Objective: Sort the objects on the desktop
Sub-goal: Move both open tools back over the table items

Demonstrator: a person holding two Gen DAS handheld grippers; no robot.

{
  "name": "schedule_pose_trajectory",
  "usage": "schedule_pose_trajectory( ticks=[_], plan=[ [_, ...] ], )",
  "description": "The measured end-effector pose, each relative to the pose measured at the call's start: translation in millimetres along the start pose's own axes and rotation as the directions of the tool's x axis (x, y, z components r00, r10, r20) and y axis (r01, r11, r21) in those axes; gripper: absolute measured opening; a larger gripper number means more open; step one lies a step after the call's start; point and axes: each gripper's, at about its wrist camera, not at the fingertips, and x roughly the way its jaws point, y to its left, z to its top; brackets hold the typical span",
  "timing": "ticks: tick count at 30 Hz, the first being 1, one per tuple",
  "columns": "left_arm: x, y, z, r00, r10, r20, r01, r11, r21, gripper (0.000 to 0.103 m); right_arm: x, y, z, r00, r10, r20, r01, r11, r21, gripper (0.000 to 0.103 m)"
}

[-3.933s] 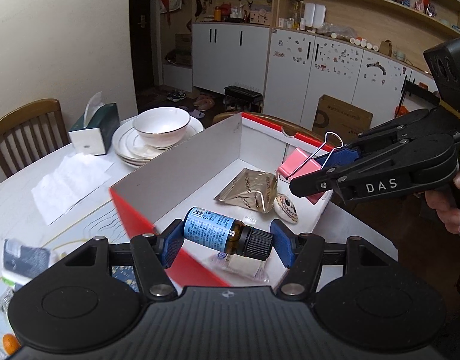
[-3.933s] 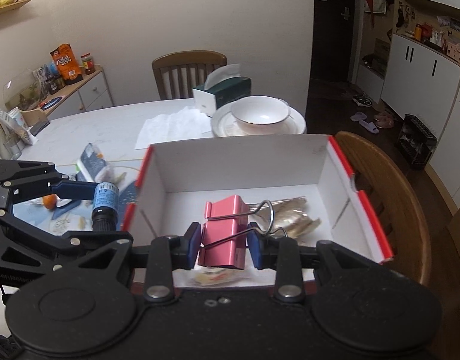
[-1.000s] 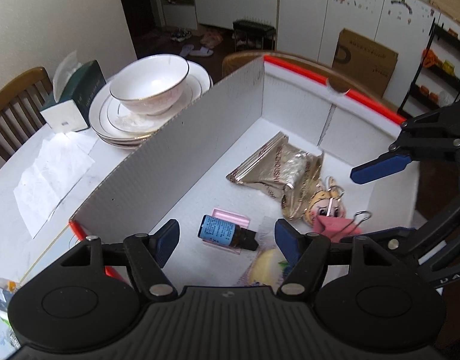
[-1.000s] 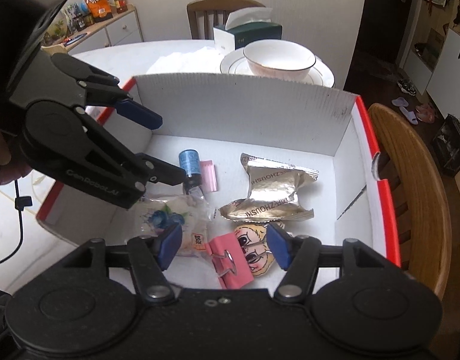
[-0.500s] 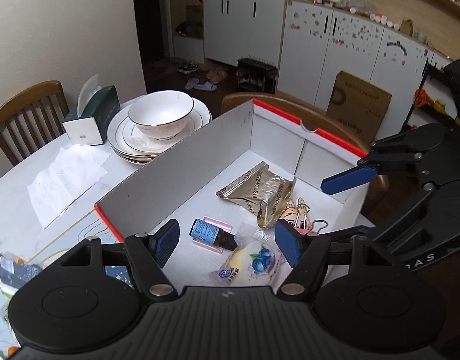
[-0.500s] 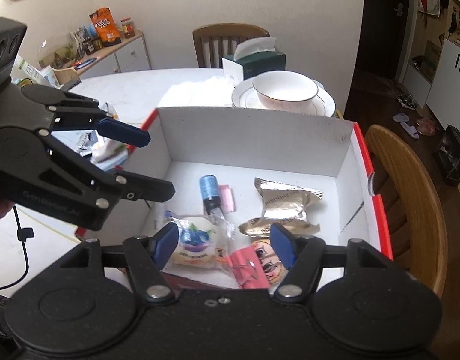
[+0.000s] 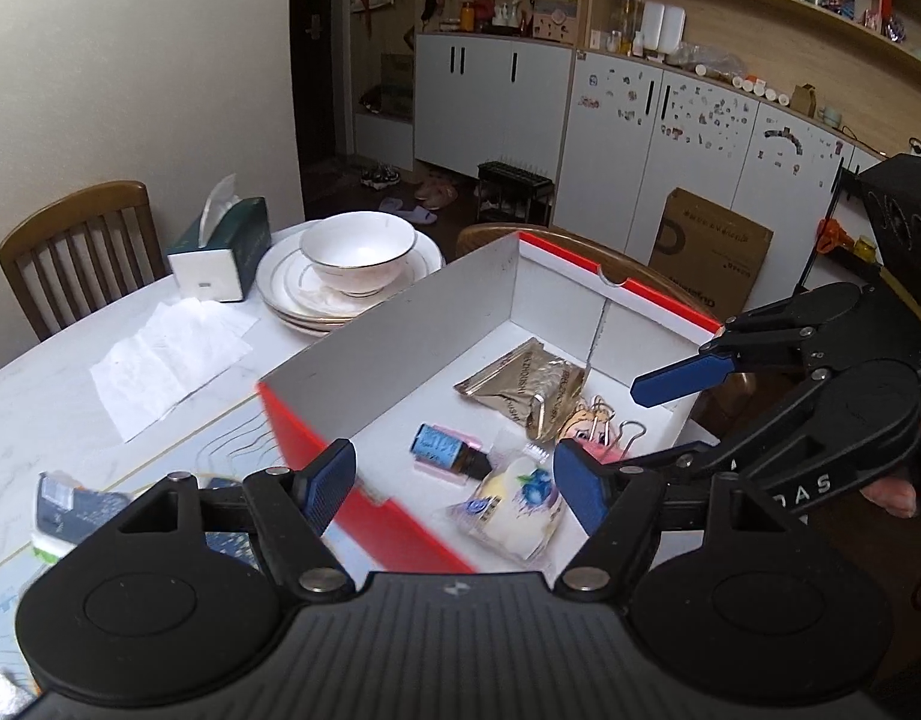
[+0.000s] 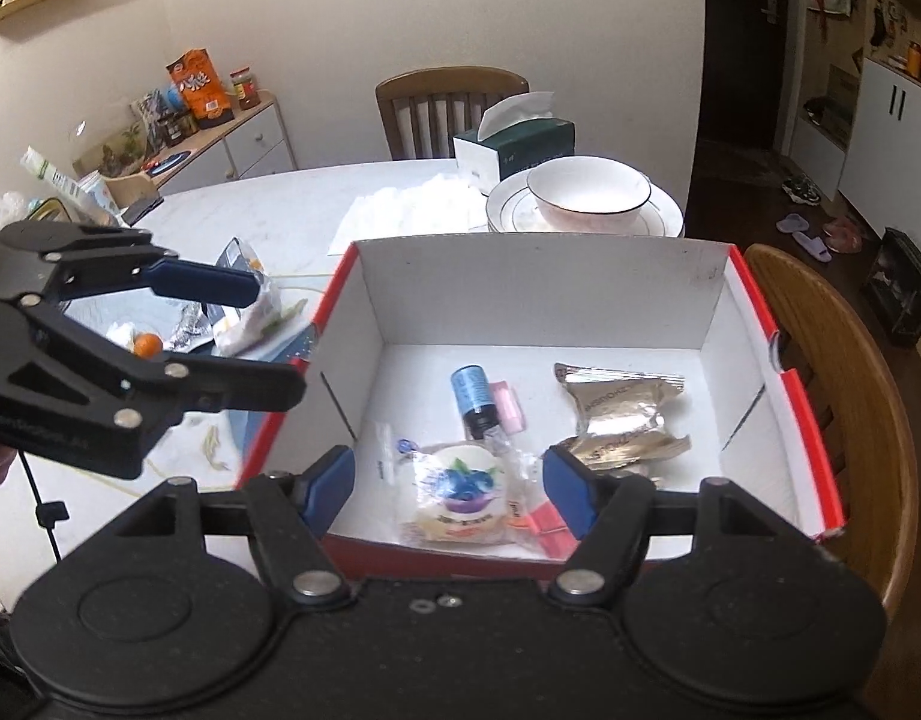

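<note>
The pink binder clip hides partly behind the right gripper — its handles unseen there.

Open-topped box at the table's near edge, walled on four sides, reachable only from above. Box floor crowded along the near wall: wrapped pastry, pink binder clip, foil packet toward the right wall, small bottle mid-floor; bare floor along the far wall and in the left corner. Left gripper over the box's left wall, right gripper over the right wall, jaws of both opening, nothing between them. Left of the box, snack packets cluttering the tabletop. Behind the far wall, bowl on plates and tissue box. Bare table at the far left.
</note>
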Motion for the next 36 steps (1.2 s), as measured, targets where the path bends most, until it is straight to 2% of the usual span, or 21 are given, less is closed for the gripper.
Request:
schedule_pose_trajectory(
  ticks=[5, 8, 16, 17, 20, 28, 36],
  plan=[
    [-16.4, 16.9, -12.7, 1.0, 0.001, 0.013, -0.001, 1.0, -0.006, 0.077, 4.6, 22.2, 3.4, 1.0, -0.006, 0.001, 0.006, 1.0, 0.01, 0.069],
    [-26.4, 28.3, -20.3, 1.0, -0.001, 0.028, 0.002, 1.0, -0.012, 0.084, 8.0, 36.8, 6.7, 1.0, -0.01, 0.003, 0.01, 1.0, 0.004, 0.069],
    [-46.8, 61.8, -40.6, 0.999, -0.006, 0.044, 0.007, 0.999, -0.042, 0.087, 19.0, 74.6, 15.9, 1.0, -0.016, 0.001, 0.016, 1.0, -0.011, 0.069],
    [-49.4, 65.7, -43.0, 0.999, -0.003, 0.047, 0.005, 0.999, -0.047, 0.089, 20.6, 79.1, 16.7, 1.0, -0.017, -0.001, 0.017, 1.0, -0.012, 0.069],
    [-56.9, 77.9, -51.3, 0.999, 0.009, 0.053, -0.006, 0.998, -0.057, 0.102, 26.4, 93.3, 19.7, 1.0, -0.021, -0.004, 0.021, 1.0, -0.02, 0.069],
    [-80.3, 116.4, -74.5, 0.997, 0.045, 0.068, -0.039, 0.995, -0.097, 0.102, 43.4, 133.2, 32.3, 1.0, -0.025, -0.003, 0.025, 0.998, -0.055, 0.069],
    [-107.3, 164.2, -100.1, 0.987, 0.136, 0.084, -0.121, 0.979, -0.161, 0.102, 59.9, 170.8, 48.8, 0.999, -0.032, 0.009, 0.032, 0.995, -0.095, 0.069]
  ],
)
